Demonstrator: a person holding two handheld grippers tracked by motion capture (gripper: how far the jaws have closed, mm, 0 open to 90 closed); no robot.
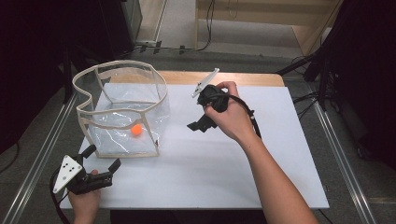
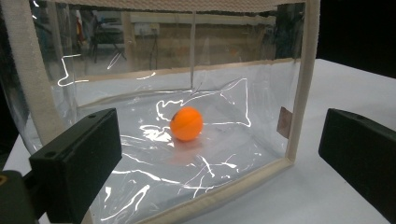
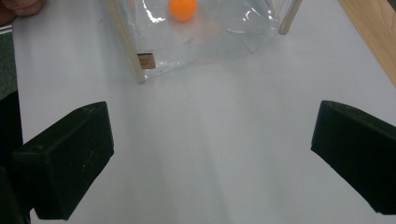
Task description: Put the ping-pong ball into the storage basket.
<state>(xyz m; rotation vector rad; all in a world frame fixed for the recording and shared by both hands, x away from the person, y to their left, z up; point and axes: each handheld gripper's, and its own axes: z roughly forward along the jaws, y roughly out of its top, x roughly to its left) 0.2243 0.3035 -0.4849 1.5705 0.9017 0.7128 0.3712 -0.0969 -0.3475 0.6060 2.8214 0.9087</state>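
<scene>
Looks like a lab / test rig, not a home. White counter (image 1: 210,158) on a wood top, w/ metal rails (image 1: 341,154) running along both sides. Cables (image 1: 205,28) trail over the grey floor (image 1: 187,18) behind, black equipment stands (image 1: 327,56) at right, dark gear at left. Through the clear bag, left gripper view shows a chair (image 2: 100,35) and long workbench (image 2: 196,21) in the bkgd — workroom-type setup, bare and functional.
</scene>
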